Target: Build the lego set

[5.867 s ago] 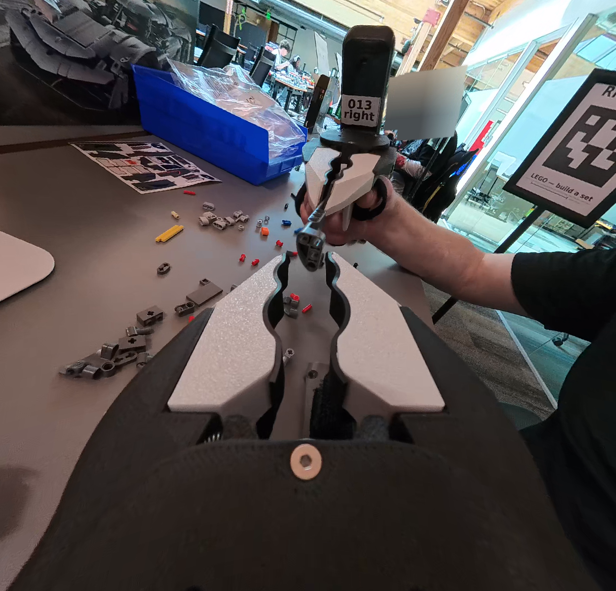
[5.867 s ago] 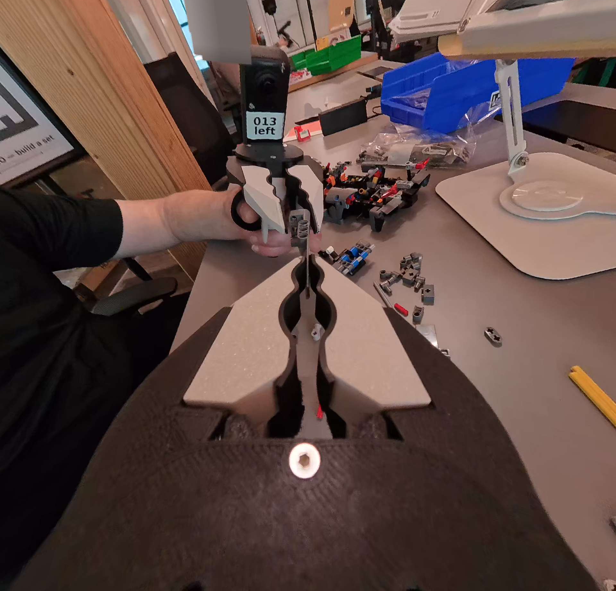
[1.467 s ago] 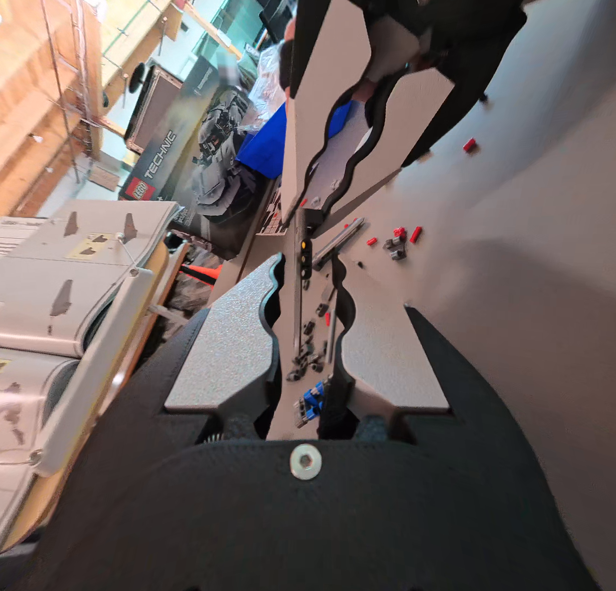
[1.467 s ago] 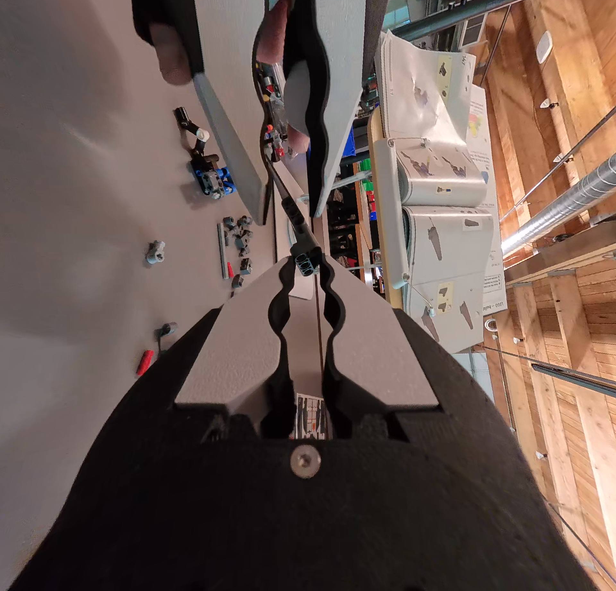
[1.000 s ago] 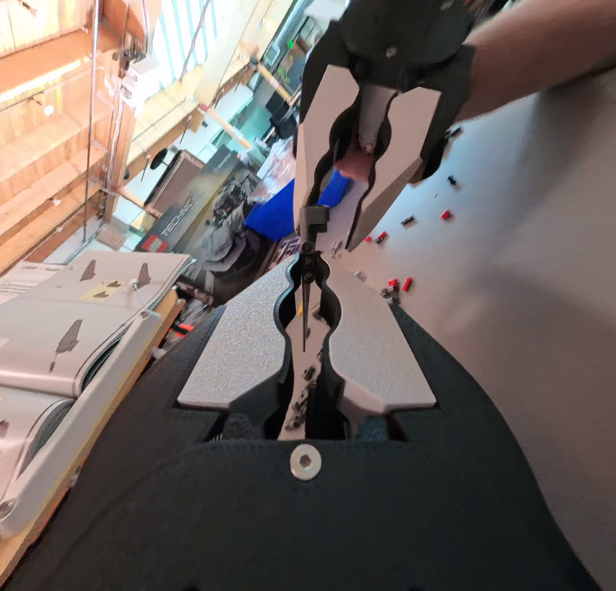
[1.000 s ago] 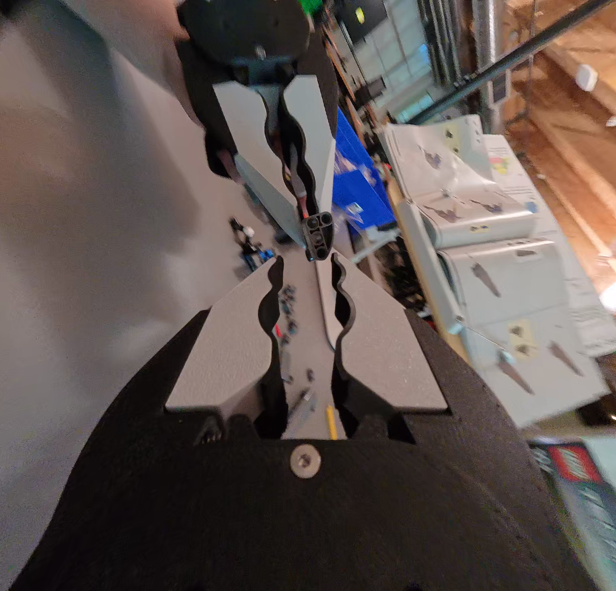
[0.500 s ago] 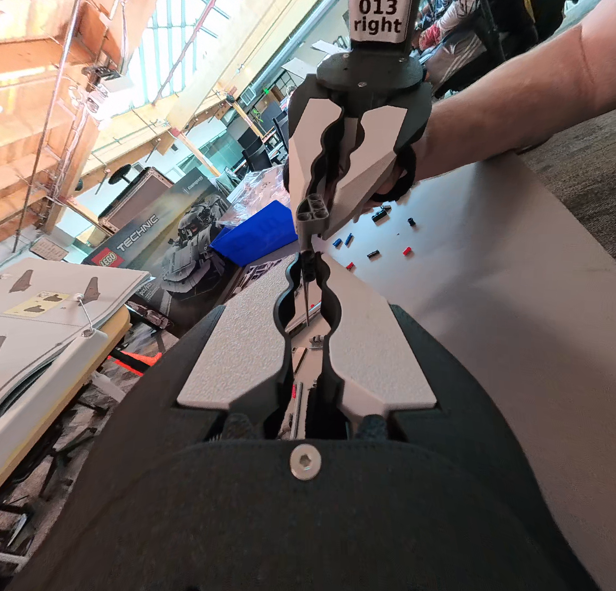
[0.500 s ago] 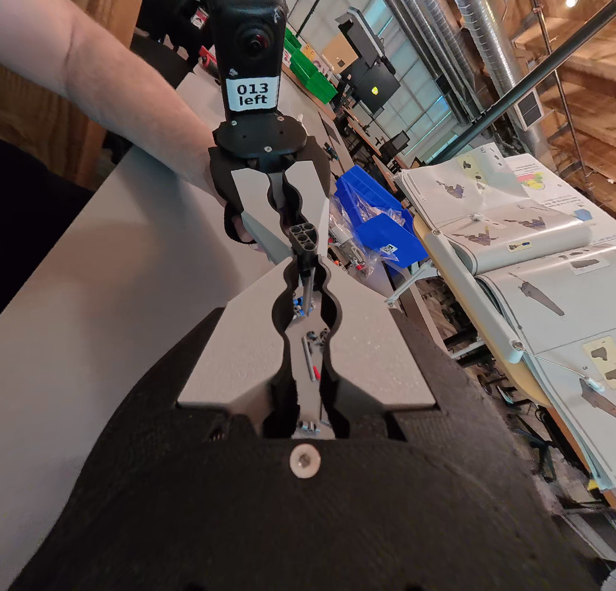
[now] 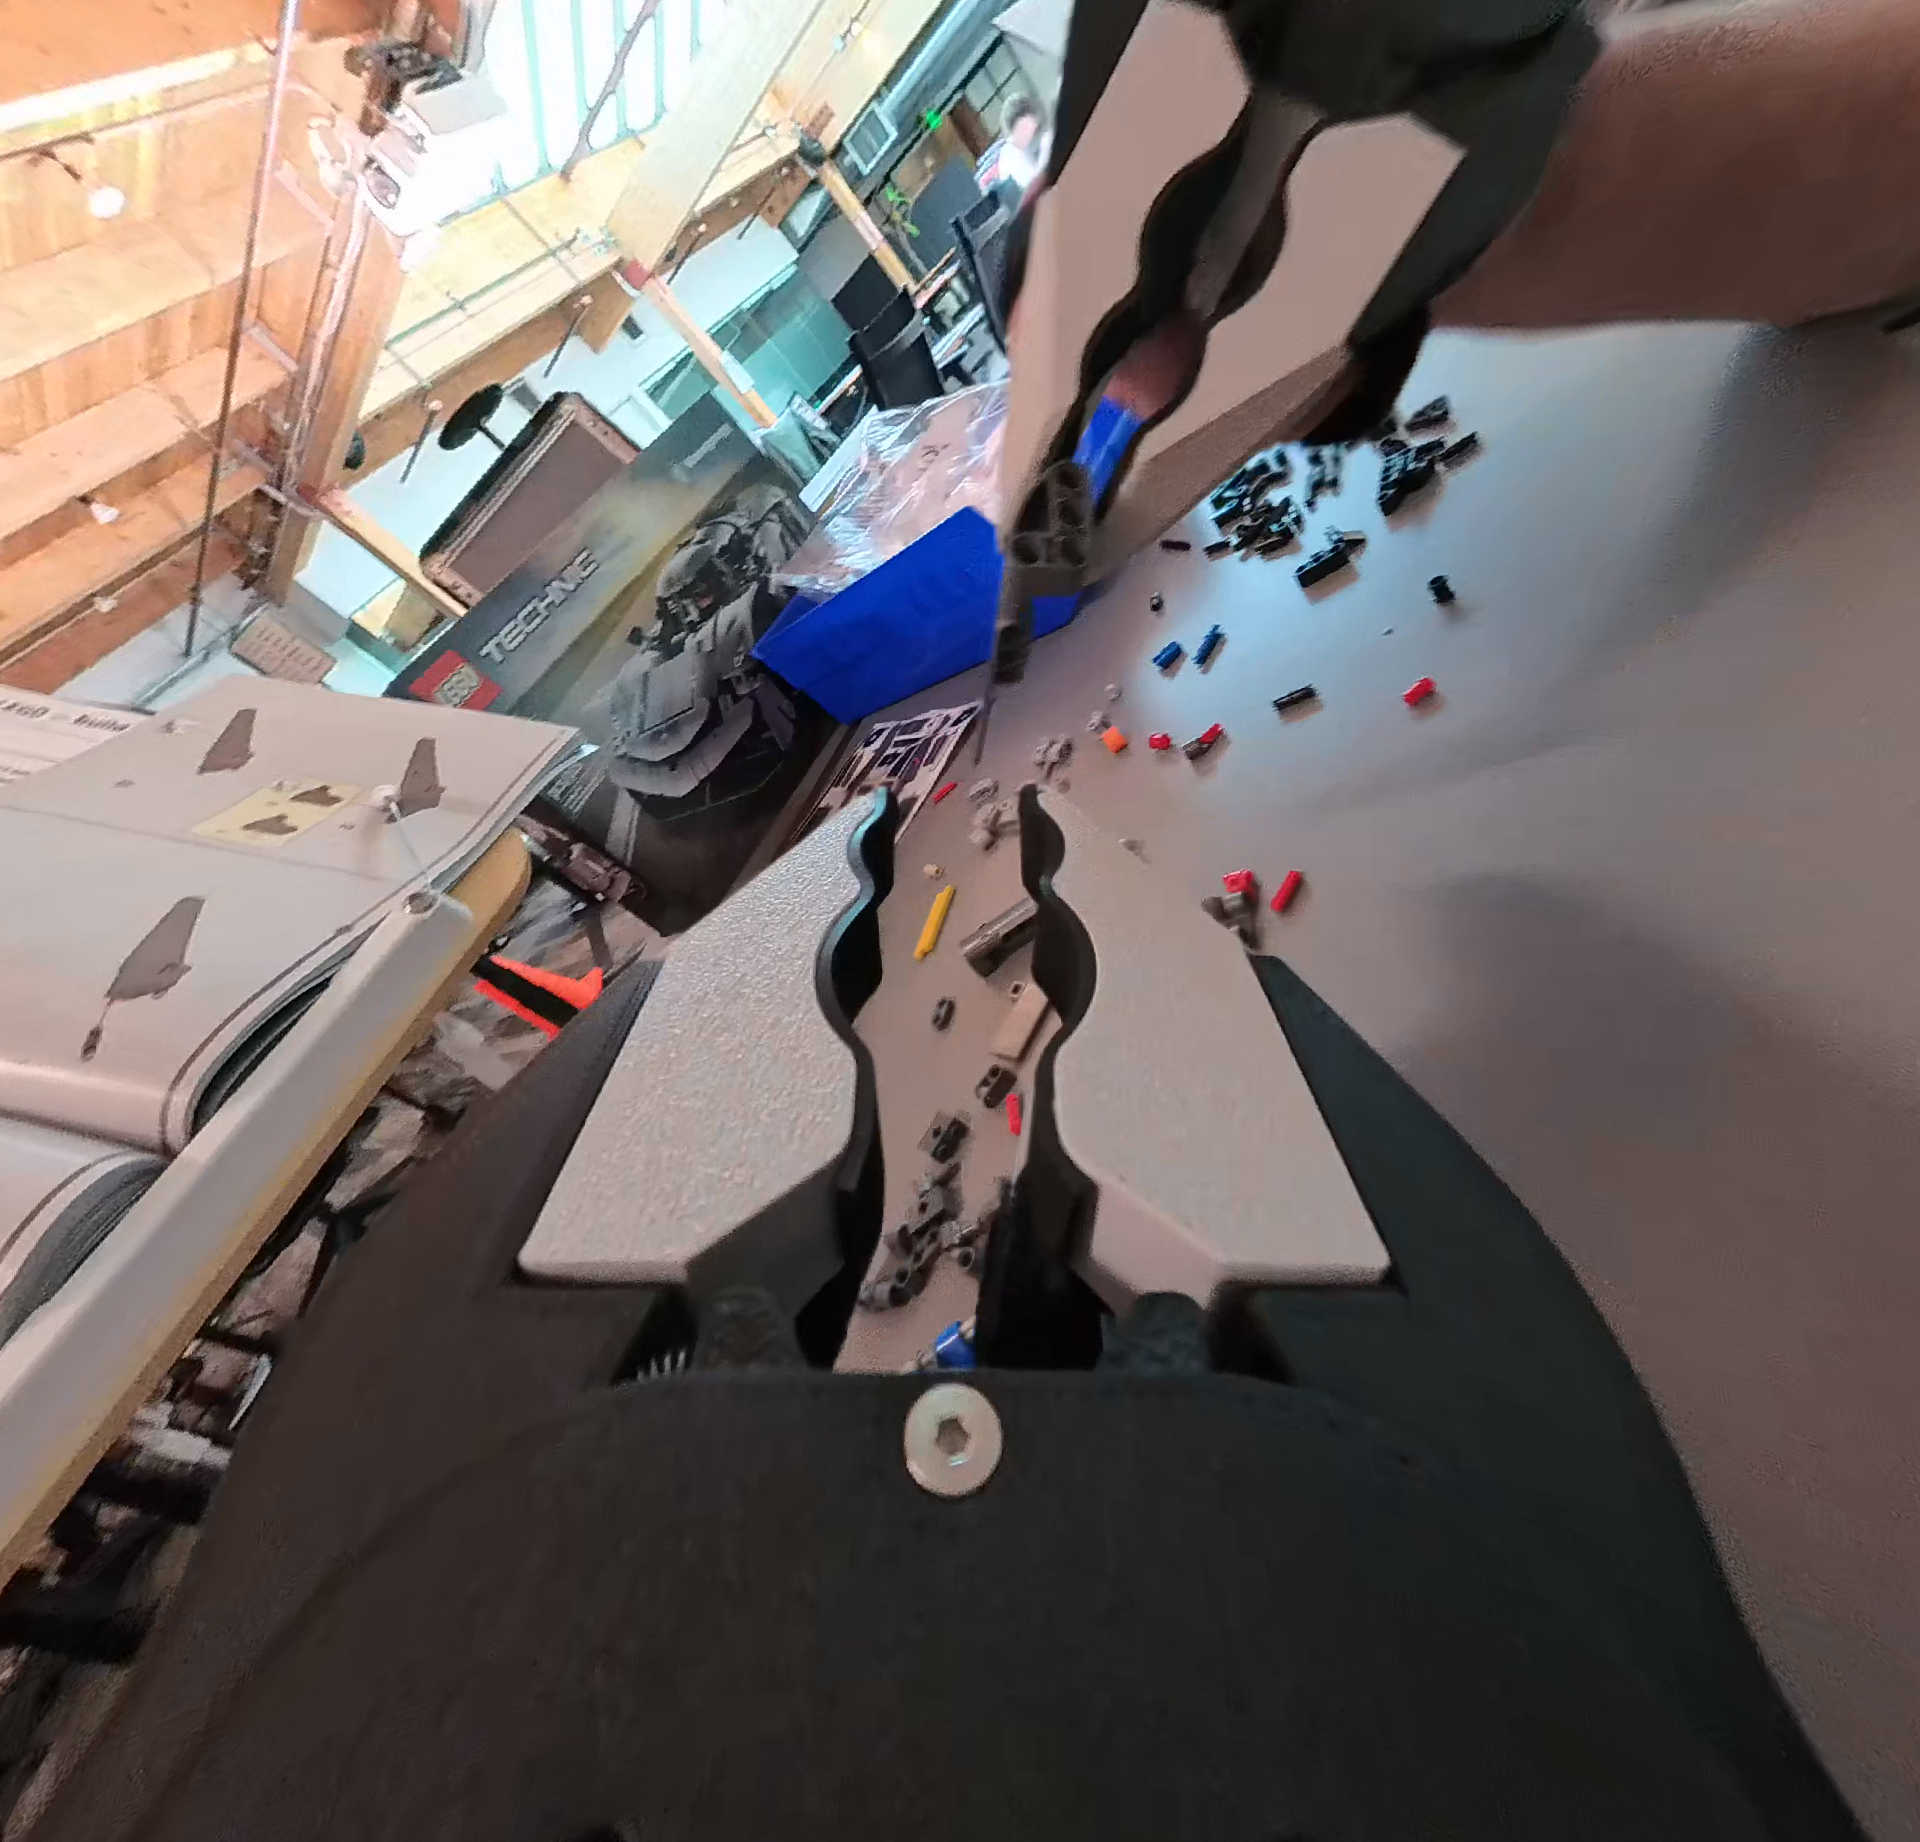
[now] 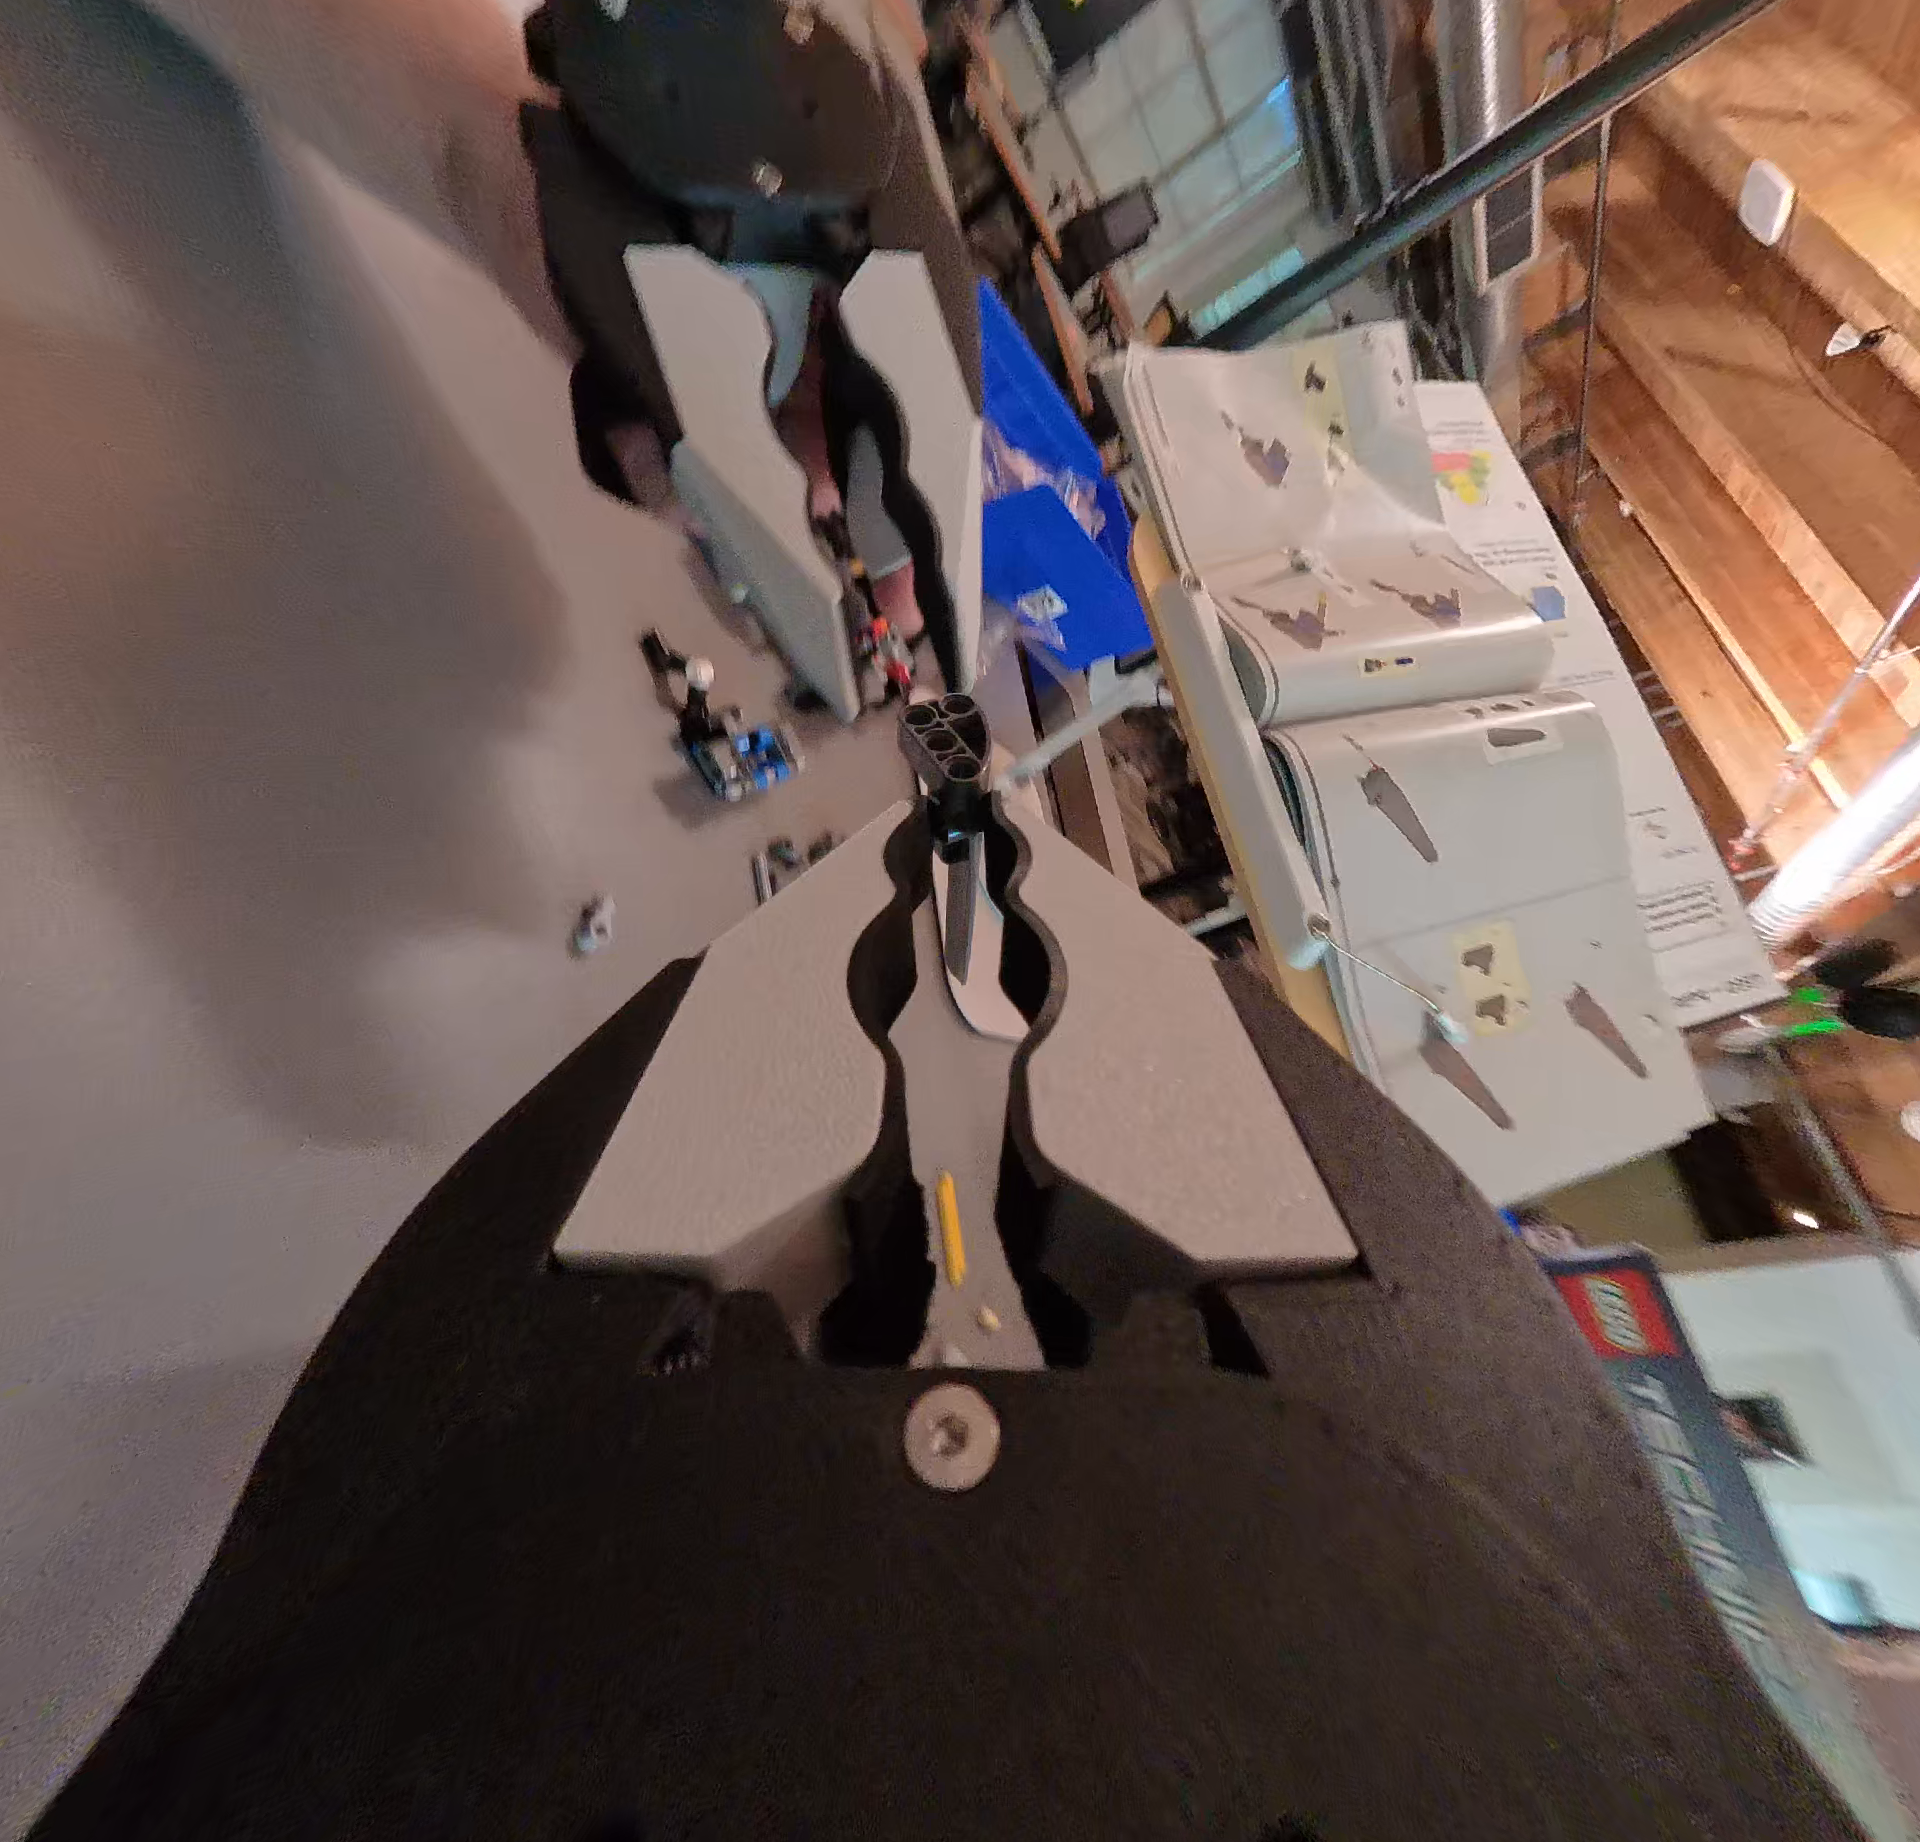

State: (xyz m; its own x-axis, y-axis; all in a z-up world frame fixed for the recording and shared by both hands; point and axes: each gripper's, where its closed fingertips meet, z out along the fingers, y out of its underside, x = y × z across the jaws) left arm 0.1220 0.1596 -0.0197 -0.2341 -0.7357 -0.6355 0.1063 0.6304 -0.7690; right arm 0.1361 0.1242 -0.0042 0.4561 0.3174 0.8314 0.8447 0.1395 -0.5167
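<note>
Right wrist view showed the right gripper [image 10: 954, 824] clamped on a small dark grey lego piece [image 10: 943, 740], its tips pinching a black connector just under a rounded block with several round holes in its face; a thin grey axle [image 10: 962, 914] ran back from the connector into the gap between the fingers. The piece was held in the air above the grey table [image 10: 260, 753], its holed face turned toward the camera. Beyond it the left gripper [image 10: 899, 696] hung with its fingers apart and nothing between them, near the piece but not touching it. In the left wrist view the same left gripper [image 9: 954, 805] stood released, its tips spread over loose parts, while the right gripper [image 9: 1049, 525] came down from the top with the piece [image 9: 1047, 537] at its tips, the axle [image 9: 992, 686] pointing down toward the left tips and ending short of them. On the table lay scattered red pins [image 9: 1285, 888], blue pins [image 9: 1184, 647], a yellow axle [image 9: 933, 922] and a heap of black parts [image 9: 1340, 509]. A blue bin [image 9: 904, 618] with clear bags stood behind the piece, a set box [image 9: 644, 670] beside it, and an open manual [image 9: 249, 857] on a stand at the left. In the right wrist view a small blue and black build [image 10: 738, 748] sat on the table left of the piece
</note>
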